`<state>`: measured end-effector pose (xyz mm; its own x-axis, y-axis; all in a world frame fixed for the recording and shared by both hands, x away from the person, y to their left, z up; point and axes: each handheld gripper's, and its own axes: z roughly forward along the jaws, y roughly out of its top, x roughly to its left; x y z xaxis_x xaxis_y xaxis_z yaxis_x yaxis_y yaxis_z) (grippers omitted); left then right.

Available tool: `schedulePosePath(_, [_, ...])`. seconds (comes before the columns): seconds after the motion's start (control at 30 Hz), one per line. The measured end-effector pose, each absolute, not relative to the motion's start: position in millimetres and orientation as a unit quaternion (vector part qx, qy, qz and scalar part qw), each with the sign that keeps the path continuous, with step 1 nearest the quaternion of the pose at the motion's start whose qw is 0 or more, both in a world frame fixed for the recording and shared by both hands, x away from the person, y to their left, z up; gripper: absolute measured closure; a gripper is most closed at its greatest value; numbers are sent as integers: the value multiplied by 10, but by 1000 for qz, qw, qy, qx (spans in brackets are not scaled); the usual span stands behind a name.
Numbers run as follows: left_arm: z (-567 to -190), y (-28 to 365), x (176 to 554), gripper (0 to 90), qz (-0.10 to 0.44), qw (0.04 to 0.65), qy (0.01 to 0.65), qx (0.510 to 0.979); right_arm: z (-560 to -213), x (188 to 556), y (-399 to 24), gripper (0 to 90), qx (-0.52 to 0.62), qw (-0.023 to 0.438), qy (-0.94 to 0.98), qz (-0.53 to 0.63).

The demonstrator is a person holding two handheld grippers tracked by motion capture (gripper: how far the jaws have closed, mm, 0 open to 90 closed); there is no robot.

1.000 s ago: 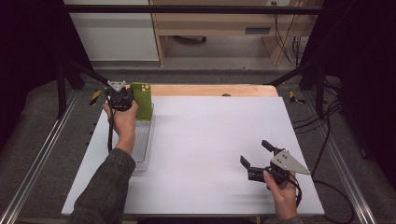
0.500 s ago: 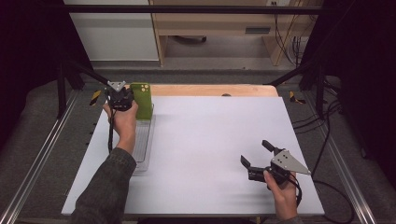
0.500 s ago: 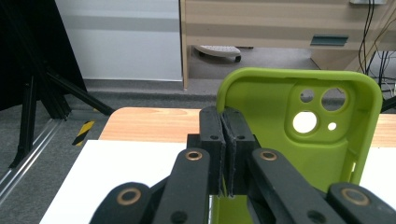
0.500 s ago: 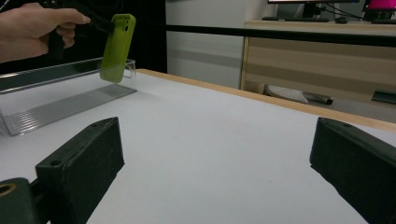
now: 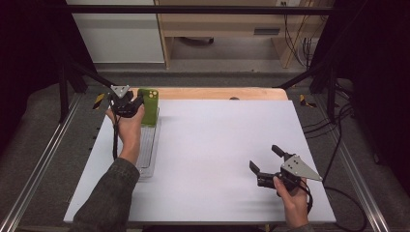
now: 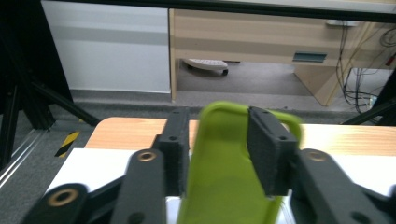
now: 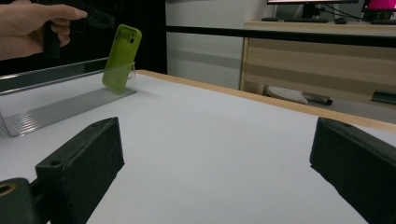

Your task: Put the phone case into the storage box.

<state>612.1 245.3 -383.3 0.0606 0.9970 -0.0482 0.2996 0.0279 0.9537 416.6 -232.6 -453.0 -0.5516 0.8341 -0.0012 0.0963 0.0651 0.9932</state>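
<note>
A lime-green phone stands leaning in the far end of a clear ribbed rack at the table's left. My left gripper sits at the phone's upper part. In the left gripper view the phone is between the jaws of the left gripper. They have just been opening, and a gap shows at the left pad. From the right gripper view the phone rests against the rack on its own. My right gripper is open and empty near the front right, as the right gripper view also shows.
A white board covers the table, with a wooden strip along its far edge. Black frame bars and cables run along both sides. A wooden desk stands beyond the table.
Little differs in the high view. The left gripper's jaws look slightly wider at the phone. Both hands stay about where they were.
</note>
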Motion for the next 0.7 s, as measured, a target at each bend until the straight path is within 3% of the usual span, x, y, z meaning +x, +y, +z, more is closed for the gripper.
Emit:
schedulePosePath(0.17, [-3747, 2440, 6015, 526, 403, 449, 547, 581, -4523, 4160, -2323, 28, 352, 316, 658, 586])
schedulePosePath(0.7, [-3724, 2469, 5919, 465, 402, 451, 534, 593, -4512, 4155, -2321, 28, 352, 315, 655, 589])
